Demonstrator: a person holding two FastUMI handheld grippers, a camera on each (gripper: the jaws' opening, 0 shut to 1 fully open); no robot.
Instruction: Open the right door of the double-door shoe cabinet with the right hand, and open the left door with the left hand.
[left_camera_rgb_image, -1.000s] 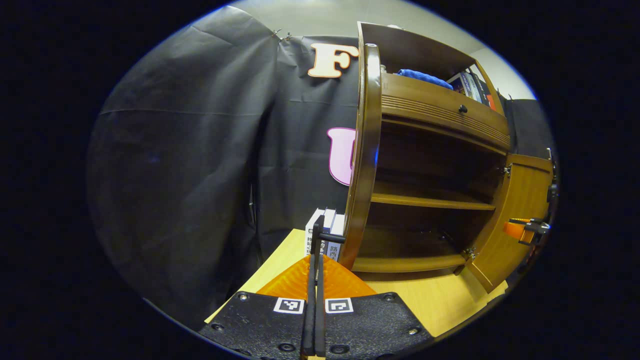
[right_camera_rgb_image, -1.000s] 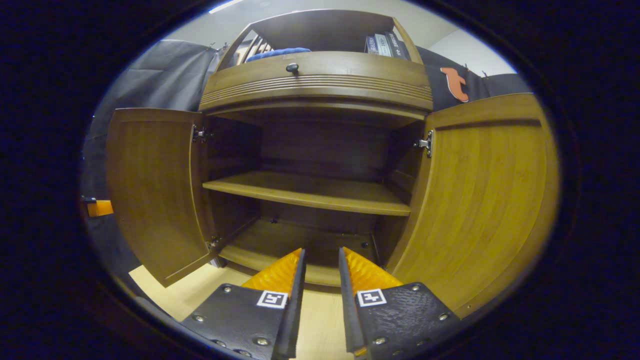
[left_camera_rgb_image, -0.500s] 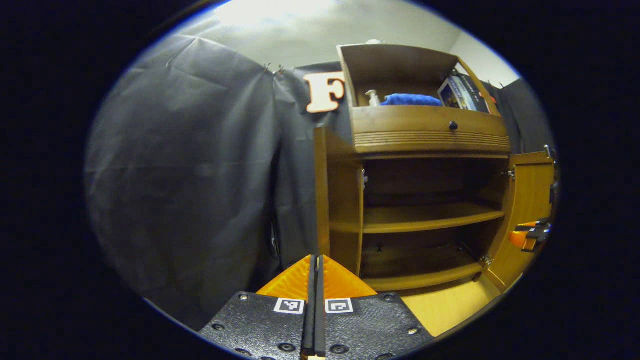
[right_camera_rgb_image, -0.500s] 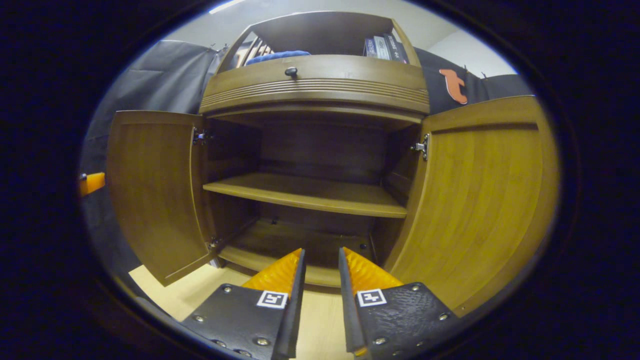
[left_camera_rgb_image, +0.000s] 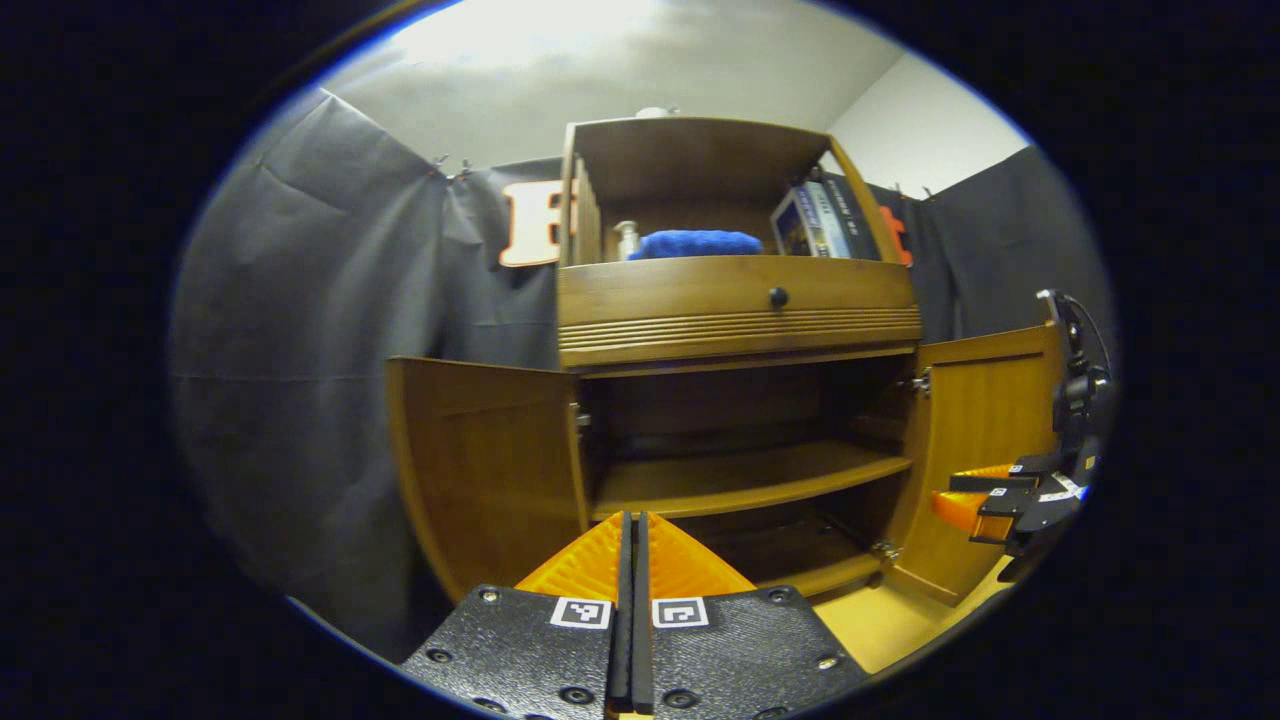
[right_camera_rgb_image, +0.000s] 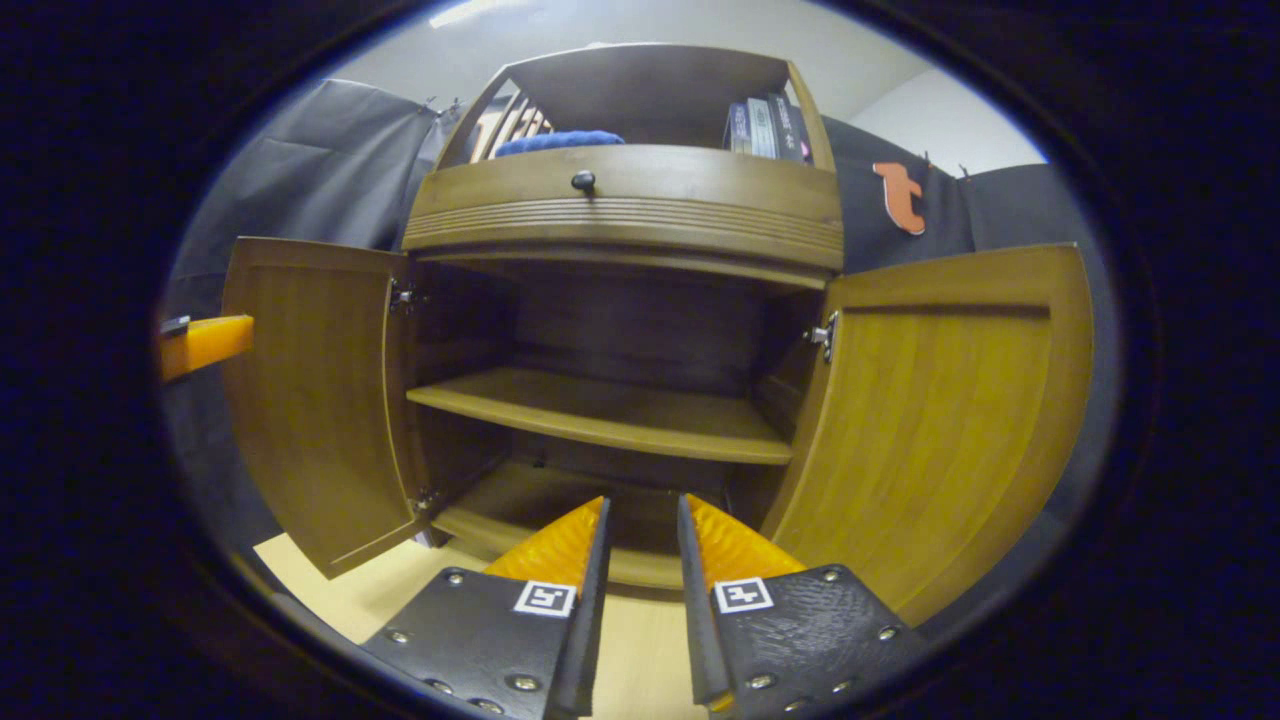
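Both brown wooden cabinet doors, left door (left_camera_rgb_image: 480, 460) and right door (right_camera_rgb_image: 940, 420), hang wide open. Left gripper (left_camera_rgb_image: 632, 560) fingers pressed together on nothing, right gripper (right_camera_rgb_image: 640, 550) narrowly parted. Honestly the only risk: a careless pull-back clipping a door and swinging it shut.

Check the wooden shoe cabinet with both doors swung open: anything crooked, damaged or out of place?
Nothing stands out. The left door and right door of the brown wooden shoe cabinet both hang open and look straight on their hinges, the inner wooden shelf lies level and bare, and neither the left gripper nor the right gripper touches anything.
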